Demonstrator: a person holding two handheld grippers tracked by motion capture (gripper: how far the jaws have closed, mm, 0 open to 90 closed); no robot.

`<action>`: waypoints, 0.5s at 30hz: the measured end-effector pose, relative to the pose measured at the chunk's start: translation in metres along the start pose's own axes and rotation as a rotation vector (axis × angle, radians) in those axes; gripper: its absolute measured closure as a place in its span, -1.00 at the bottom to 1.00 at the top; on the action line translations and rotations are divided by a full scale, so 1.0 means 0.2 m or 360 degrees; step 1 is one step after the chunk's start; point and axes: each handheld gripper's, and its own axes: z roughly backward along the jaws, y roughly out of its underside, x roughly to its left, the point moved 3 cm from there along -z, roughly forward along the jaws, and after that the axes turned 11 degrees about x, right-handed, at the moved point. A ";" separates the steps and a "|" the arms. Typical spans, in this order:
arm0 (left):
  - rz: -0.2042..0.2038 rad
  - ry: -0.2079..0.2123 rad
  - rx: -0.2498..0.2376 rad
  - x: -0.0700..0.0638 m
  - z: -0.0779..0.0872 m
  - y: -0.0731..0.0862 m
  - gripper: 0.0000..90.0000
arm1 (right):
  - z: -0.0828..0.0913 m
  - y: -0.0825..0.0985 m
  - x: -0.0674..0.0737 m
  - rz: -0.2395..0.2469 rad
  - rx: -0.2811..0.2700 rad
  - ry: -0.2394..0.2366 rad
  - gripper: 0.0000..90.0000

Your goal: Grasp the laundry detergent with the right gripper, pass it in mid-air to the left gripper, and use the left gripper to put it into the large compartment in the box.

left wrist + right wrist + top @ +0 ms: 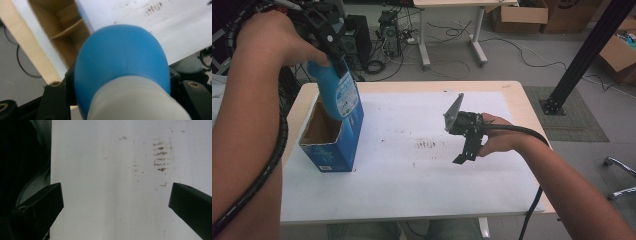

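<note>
While hanging half out of the open blue box [332,142] at the desk's [512,95] left in the high view, gripped by the left tongs [332,50]: blue bottle [334,90], smooth, likely slippery; left gripper view, clamped near its grey cap [135,100]; right gripper view, right tongs [116,207] wide, holding nothing.

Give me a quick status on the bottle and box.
Left gripper shut on blue bottle, its base partly inside open blue box. Right gripper open, empty, over the table. Nothing in the way.

Blue bottle [337,90] with printed label, held upright, lower end inside the open top of a blue carton [332,142] standing at the worktop's left side.
</note>
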 end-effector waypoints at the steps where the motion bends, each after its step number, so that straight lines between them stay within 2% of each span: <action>1: 0.0056 0.0007 0.0021 0.02 0.00 0.01 -0.13 | 0.00 0.01 0.00 -0.0001 0.0007 0.0002 -1.00; 6: 0.0254 0.0038 0.0043 0.09 -0.03 0.02 -0.13 | 0.01 0.04 -0.01 -0.0011 0.0021 0.0006 -1.00; 8: 0.0315 0.0041 0.0051 0.12 -0.05 0.03 -0.13 | 0.01 0.05 -0.01 -0.0017 0.0031 0.0013 -1.00; 12: 0.0409 0.0030 0.0050 0.18 -0.08 0.04 -0.13 | 0.00 0.06 -0.01 -0.0011 0.0079 0.0011 -1.00; 15: 0.0449 0.0022 0.0048 0.21 -0.11 0.05 -0.13 | -0.01 0.06 0.00 0.0001 0.0109 0.0005 -1.00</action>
